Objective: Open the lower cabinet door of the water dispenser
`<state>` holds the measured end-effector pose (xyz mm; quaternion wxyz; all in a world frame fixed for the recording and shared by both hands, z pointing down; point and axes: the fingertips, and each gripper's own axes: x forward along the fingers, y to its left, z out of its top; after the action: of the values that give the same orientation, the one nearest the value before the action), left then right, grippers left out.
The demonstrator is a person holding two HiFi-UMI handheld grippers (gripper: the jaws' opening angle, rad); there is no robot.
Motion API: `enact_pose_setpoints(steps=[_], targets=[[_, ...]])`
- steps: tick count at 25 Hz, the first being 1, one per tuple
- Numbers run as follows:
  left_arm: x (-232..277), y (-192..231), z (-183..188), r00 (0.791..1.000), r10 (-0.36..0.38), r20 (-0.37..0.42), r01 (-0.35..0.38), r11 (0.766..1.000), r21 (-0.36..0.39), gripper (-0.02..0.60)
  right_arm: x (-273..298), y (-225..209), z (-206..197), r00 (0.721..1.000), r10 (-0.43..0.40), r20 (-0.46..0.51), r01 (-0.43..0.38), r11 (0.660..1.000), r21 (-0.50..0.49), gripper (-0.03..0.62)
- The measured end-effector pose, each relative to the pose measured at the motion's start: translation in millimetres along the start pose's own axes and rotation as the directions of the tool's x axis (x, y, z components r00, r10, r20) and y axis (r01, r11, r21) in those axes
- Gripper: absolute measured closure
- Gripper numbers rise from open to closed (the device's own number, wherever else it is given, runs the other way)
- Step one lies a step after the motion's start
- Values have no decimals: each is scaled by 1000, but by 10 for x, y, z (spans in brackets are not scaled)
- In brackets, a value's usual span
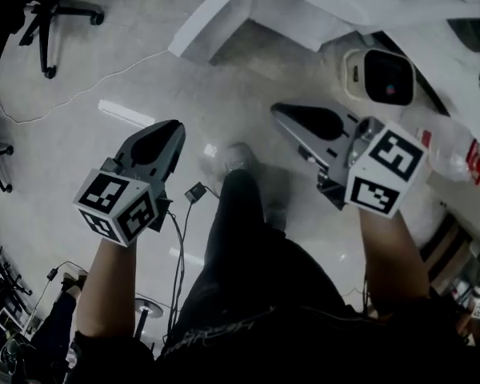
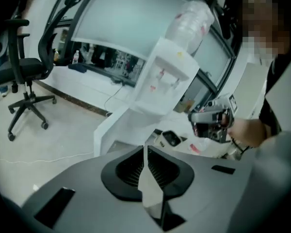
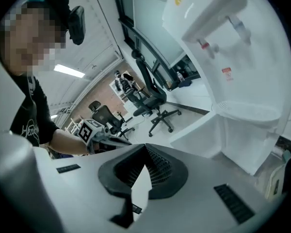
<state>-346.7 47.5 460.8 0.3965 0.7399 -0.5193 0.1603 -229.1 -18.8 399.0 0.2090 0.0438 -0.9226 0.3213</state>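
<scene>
The white water dispenser (image 2: 160, 81) stands ahead with a clear bottle (image 2: 191, 18) on top. Its lower cabinet door (image 2: 111, 130) stands swung open towards the left; the same door (image 3: 199, 132) shows in the right gripper view, and from above it is a white panel (image 1: 216, 18). Both grippers hang in the air short of the dispenser, touching nothing. My left gripper (image 1: 174, 125) (image 2: 145, 148) has its jaws together with nothing between them. The jaws of my right gripper (image 1: 277, 110) (image 3: 145, 145) also meet at the tips and are empty.
A small white appliance with a dark screen (image 1: 380, 74) sits on the floor right of the dispenser. Black office chairs (image 1: 56, 6) (image 2: 24, 76) stand to the left. Cables (image 1: 184, 214) trail over the floor near the person's legs (image 1: 240, 238).
</scene>
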Motion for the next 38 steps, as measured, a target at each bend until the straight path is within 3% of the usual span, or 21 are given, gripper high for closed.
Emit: enact_pose_setpoints(steps=[2,6,8,11,14,16,21,29,33,36,38], targets=[[-202,-413,279,995,-47,86,46,999,10,565,-214,276,101,1000,5,6,-4,998,-59,582],[-697,-1191,627,981,-93,169,91,996,24,581,-757,908,340,999,10,35,-5,990,-140,582],[-978,-1580,874,966,-123,226,109,991,71,581,-1082,1219,538,998,-10,70,24,979,-205,582],[-1498,-2140,1202,947,-140,290,103,985,137,581,-1592,1767,823,991,-25,131,59,964,-258,582],[-1978,-2602,1435,925,-130,356,80,985,151,581,-2027,2295,1009,982,-3,189,61,951,-302,582],[-2296,-2973,1509,907,-161,389,96,979,181,581,-2295,2607,1076,977,-5,211,74,945,-318,582],[-2891,-3652,1640,901,-122,417,2,961,276,581,-2876,3326,1353,959,33,280,71,933,-354,582],[-3694,-4536,1910,846,-231,480,82,947,312,581,-3596,4129,1700,941,61,332,79,917,-392,582],[-3962,-4915,2079,813,-308,493,124,921,370,581,-3746,4351,1771,935,96,340,50,918,-394,582],[-4040,-5102,2109,807,-331,488,102,894,437,581,-3760,4451,1758,934,105,342,50,908,-415,582],[-4037,-5138,2101,807,-336,486,107,892,439,581,-3760,4494,1736,933,106,344,57,900,-433,582]])
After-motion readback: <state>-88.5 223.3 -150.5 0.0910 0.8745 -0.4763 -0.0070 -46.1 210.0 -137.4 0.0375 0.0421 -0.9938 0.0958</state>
